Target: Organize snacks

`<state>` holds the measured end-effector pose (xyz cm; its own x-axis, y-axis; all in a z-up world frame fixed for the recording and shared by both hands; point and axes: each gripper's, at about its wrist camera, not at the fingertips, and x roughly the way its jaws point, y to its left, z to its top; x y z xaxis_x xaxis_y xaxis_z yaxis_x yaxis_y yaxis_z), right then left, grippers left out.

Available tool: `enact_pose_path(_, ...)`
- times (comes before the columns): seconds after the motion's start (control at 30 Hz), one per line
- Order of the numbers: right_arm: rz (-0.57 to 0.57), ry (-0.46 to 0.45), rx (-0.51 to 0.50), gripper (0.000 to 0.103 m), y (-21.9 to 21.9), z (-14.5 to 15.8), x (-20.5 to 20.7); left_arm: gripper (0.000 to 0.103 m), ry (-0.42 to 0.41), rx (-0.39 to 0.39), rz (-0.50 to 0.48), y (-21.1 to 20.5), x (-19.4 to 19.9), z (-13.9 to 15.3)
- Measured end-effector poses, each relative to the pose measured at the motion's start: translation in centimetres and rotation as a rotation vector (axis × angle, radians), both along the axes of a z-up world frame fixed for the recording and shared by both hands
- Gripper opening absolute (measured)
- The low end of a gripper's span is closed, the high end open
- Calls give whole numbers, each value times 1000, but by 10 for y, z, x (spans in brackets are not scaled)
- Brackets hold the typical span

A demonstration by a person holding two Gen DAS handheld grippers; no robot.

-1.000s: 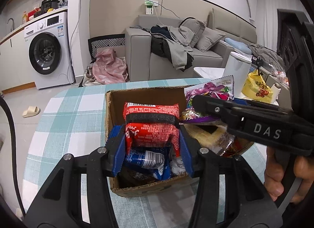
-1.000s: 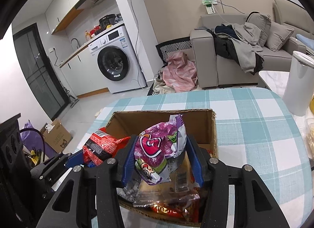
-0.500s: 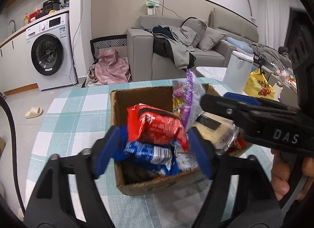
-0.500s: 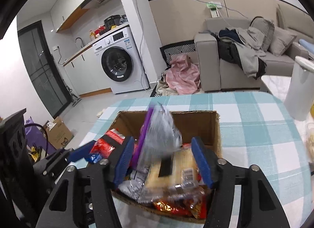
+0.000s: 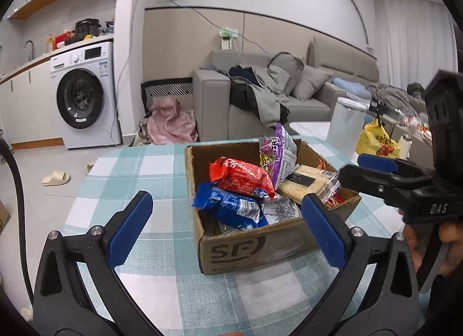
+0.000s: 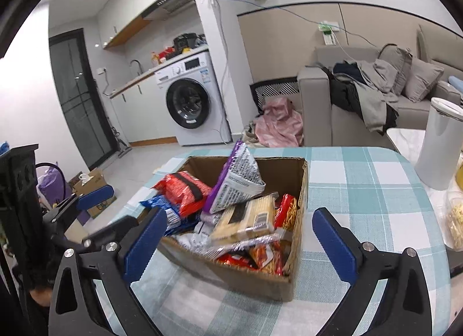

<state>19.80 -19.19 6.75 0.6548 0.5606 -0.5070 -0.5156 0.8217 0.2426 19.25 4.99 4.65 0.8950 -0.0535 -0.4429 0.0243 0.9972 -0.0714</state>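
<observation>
A cardboard box (image 5: 254, 244) (image 6: 299, 191) sits on the checked table and holds several snack packs. A red pack (image 5: 241, 175) (image 6: 185, 188) lies on a blue pack (image 5: 228, 205) (image 6: 162, 205). A purple pack (image 5: 277, 152) (image 6: 237, 179) stands tilted in the middle, beside a yellow biscuit pack (image 5: 306, 182) (image 6: 246, 217). My left gripper (image 5: 228, 226) is open and empty, in front of the box. My right gripper (image 6: 240, 237) is open and empty, its fingers either side of the box's near corner. It also shows in the left wrist view (image 5: 405, 185).
The table's blue-and-white checked cloth (image 5: 139, 171) (image 6: 367, 191) surrounds the box. A white bin (image 6: 439, 145) (image 5: 344, 121) stands past the table's right side. A yellow bag (image 5: 376, 142) lies far right. A sofa (image 5: 260, 98) and a washing machine (image 5: 84, 95) stand behind.
Both grippers opened and let go: the left released the red pack, the right the purple pack. Both packs now rest in the box, and both grippers have drawn back from it.
</observation>
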Motion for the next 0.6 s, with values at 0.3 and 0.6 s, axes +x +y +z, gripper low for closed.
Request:
enact_pose_path(0.3,31,-98,-1,102,-13,-7,-45,103,-21,-34,17,10,-42,-6)
enact_pose_path(0.6,49,-153,20,103,-17,-22,-74,103,-49,-18,9,-3,-62,-19)
